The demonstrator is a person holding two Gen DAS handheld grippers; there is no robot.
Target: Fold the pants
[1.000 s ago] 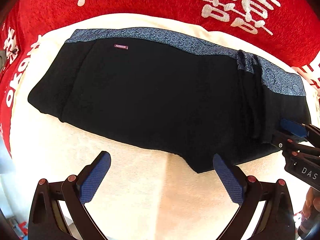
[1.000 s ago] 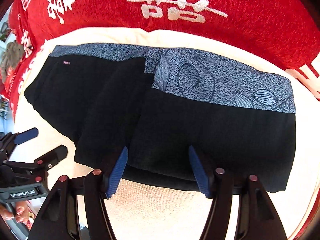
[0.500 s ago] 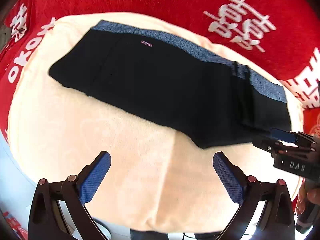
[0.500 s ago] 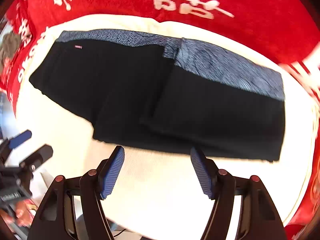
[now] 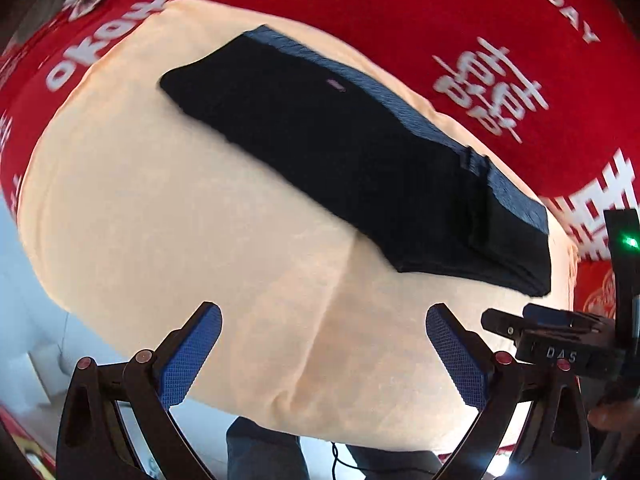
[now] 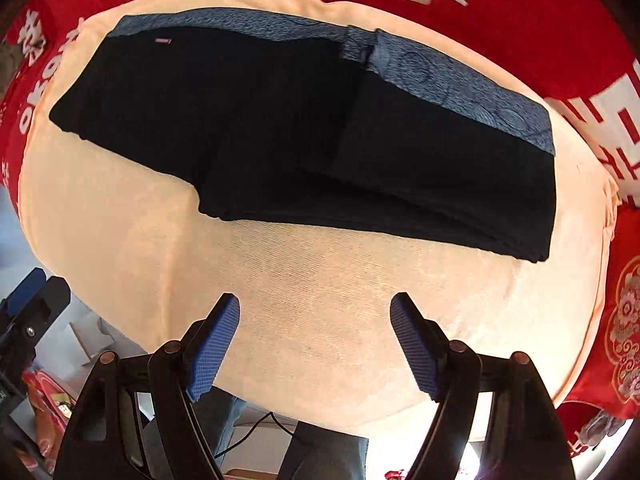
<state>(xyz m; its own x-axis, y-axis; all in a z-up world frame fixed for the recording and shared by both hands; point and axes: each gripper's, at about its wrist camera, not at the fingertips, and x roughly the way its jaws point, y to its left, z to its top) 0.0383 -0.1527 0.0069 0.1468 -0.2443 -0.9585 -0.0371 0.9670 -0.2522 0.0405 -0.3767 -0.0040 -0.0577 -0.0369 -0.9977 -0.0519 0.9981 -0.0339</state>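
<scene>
Beside the folded pants, both grippers' fingers spread; "DAS" readable.

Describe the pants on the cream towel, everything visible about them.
The pants are black, of soft-looking fabric, with a blue-grey patterned waistband along the far edge and a small pink label near its left end. They lie flat, folded into a long strip, with an extra folded layer stacked on the right part. They rest on the cream towel, which covers a red cloth with white characters. Neither gripper touches them; both are open and held back from the near edge.
</scene>
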